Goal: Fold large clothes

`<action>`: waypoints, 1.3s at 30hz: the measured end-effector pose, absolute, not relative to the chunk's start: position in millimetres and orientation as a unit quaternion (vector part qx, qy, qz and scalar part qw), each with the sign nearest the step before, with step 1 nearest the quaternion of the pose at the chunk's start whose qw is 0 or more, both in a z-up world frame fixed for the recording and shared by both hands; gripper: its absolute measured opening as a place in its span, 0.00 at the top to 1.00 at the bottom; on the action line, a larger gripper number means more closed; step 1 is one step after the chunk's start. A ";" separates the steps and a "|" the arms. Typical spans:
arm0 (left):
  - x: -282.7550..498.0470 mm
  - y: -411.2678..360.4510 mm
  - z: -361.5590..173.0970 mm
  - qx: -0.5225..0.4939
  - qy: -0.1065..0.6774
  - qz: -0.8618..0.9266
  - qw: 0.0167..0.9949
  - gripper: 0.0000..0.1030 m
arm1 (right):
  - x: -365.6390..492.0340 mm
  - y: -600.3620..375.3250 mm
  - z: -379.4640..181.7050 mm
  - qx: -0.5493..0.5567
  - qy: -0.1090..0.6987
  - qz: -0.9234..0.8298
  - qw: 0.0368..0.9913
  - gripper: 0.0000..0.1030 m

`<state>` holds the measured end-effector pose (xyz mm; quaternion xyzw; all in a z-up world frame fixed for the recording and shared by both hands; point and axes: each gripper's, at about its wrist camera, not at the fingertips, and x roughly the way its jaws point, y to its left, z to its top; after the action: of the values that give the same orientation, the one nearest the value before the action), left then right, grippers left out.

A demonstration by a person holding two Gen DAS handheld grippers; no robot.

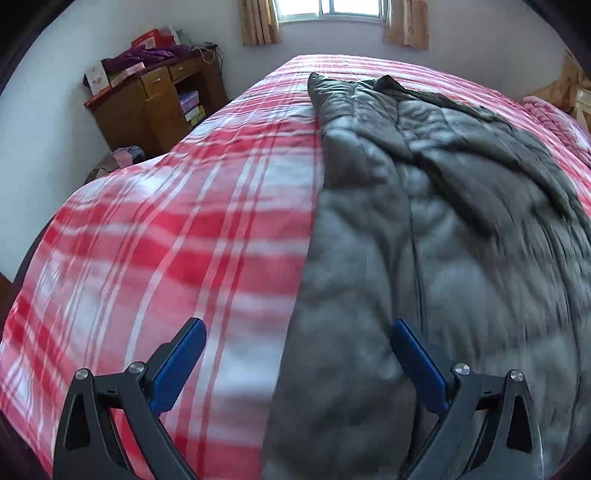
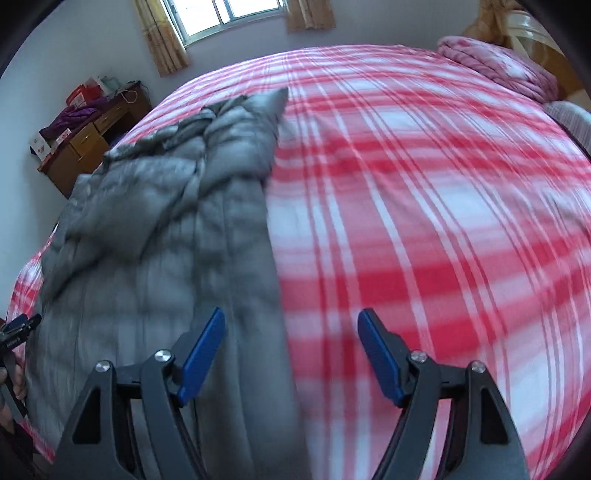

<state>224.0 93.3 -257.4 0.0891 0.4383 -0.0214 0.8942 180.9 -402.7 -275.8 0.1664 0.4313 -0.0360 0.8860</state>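
A grey quilted down jacket lies lengthwise on the red and white plaid bed cover, sleeves folded over its body. My left gripper is open and empty, hovering over the jacket's near left edge. In the right wrist view the jacket lies at the left on the plaid cover. My right gripper is open and empty over the jacket's near right edge. The left gripper's tip shows at the far left edge of that view.
A wooden desk piled with boxes and purple cloth stands by the wall left of the bed. A pink folded blanket lies at the bed's far right corner. A curtained window is on the far wall.
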 end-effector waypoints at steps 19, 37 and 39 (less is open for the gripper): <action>144.4 109.4 -273.3 0.022 0.444 -0.103 0.890 0.72 | 54.2 -348.5 -304.5 0.154 0.411 0.015 0.898 0.83; 133.3 97.9 -76.9 0.021 0.241 -0.162 0.957 0.95 | 8.9 -368.3 -116.1 0.153 0.168 0.047 0.973 0.91; 176.9 88.0 -82.4 0.026 0.244 -0.145 0.958 0.95 | 42.0 -369.6 -109.7 0.145 0.151 0.031 0.977 0.91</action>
<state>176.9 88.0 -82.4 0.0255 0.2443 -0.1451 0.9584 42.0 -369.6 -109.7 0.1447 0.1506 0.0307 0.9775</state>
